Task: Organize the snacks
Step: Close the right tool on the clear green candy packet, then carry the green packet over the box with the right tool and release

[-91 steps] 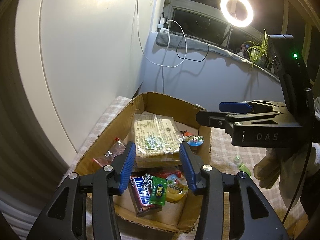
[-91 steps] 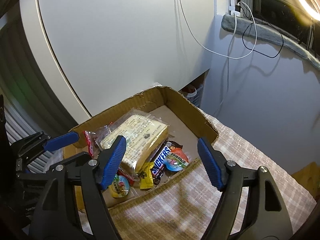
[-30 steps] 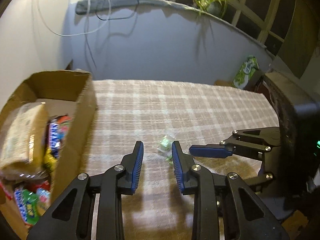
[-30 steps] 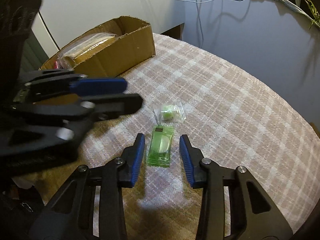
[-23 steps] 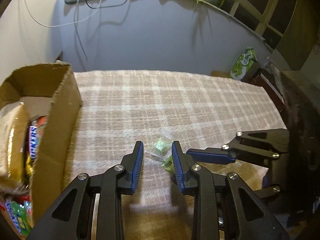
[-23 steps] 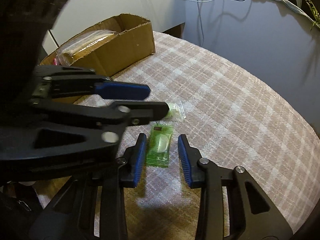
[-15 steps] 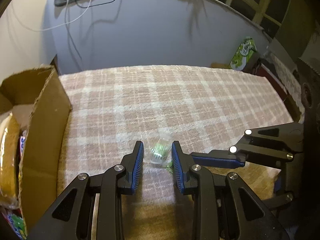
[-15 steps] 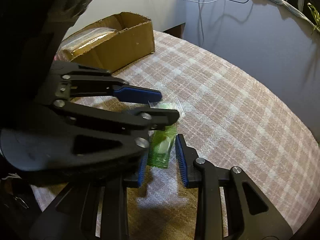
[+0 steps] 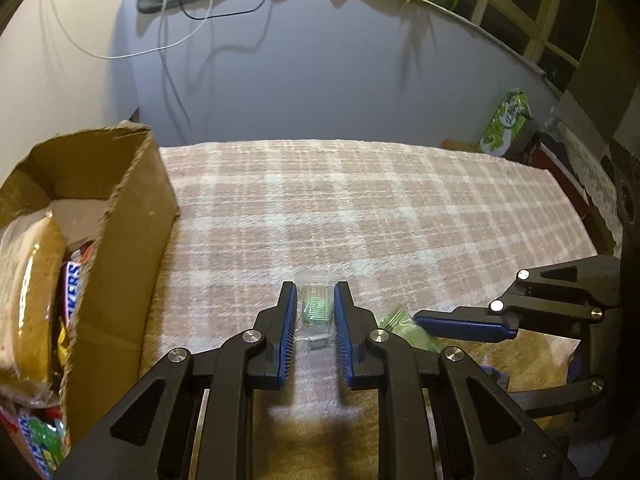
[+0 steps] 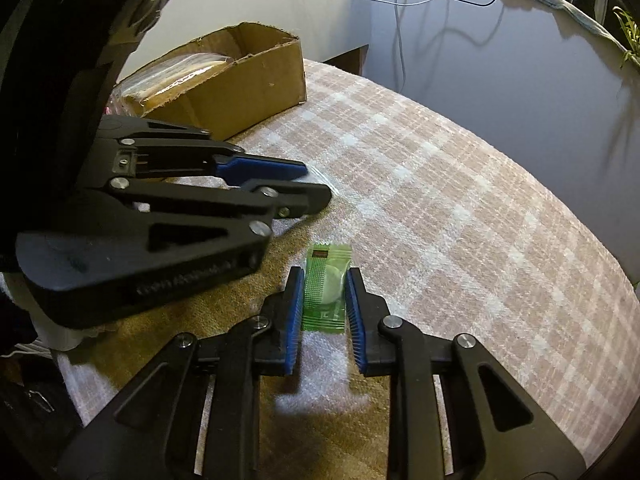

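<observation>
**On the plaid cloth, two candies framed for a double pickup**

On the cloth [image 9: 360, 208], just right of the box [image 9: 132, 248], both grippers stand low over one small snack each. The left gripper [image 9: 316, 306] has its blue pads narrowed around a clear sachet [image 9: 316, 312] with a green sweet inside; the pads look to be touching or almost touching the wrapper's edges, though whether they press on it I cannot tell. The right gripper [image 10: 323, 296] brackets a green packet [image 10: 326, 288] the same way, pads close along its long sides, and a firm grip is not evident there either.

To do this step well, each jaw pair should close on the firm lump of the sweet, not on the loose film, which would probably slip or crumple. Both packets lie flat, so the tips likely need to stay down at the cloth as they close, without snagging the weave. The two tools sit very near one another, so lifting one at a time, straight up, seems safer before carrying the snacks left to the box, which already holds bars and a large wrapped cake [image 9: 24, 280].
</observation>
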The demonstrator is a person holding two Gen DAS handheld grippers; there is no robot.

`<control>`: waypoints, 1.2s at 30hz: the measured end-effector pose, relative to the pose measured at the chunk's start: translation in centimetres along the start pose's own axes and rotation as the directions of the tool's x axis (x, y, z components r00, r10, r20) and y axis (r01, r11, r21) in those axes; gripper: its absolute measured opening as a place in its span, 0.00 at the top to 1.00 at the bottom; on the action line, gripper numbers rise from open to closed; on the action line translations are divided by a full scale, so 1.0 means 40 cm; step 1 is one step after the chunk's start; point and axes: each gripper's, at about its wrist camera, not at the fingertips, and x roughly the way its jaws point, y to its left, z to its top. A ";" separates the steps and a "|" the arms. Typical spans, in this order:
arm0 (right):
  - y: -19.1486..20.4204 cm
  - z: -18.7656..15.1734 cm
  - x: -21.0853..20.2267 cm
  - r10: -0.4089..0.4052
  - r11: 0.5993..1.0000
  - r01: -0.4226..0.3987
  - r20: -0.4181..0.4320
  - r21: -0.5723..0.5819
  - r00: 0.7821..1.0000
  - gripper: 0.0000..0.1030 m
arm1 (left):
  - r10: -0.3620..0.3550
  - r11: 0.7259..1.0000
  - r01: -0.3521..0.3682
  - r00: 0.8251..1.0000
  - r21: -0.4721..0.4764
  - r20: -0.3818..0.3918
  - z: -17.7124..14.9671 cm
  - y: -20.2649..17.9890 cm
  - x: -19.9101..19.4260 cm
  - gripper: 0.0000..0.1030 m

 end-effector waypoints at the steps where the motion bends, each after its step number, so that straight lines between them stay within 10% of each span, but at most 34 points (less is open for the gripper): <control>1: 0.000 -0.001 -0.001 0.000 1.000 0.000 0.001 0.003 1.000 0.79 | 0.002 1.000 -0.002 1.000 -0.004 0.007 -0.003 0.002 -0.007 0.83; 36: 0.141 0.134 -0.216 0.039 0.999 -0.032 0.241 -0.031 0.970 0.79 | 0.114 0.991 -0.089 0.954 -0.101 0.276 -0.079 0.101 -0.362 0.83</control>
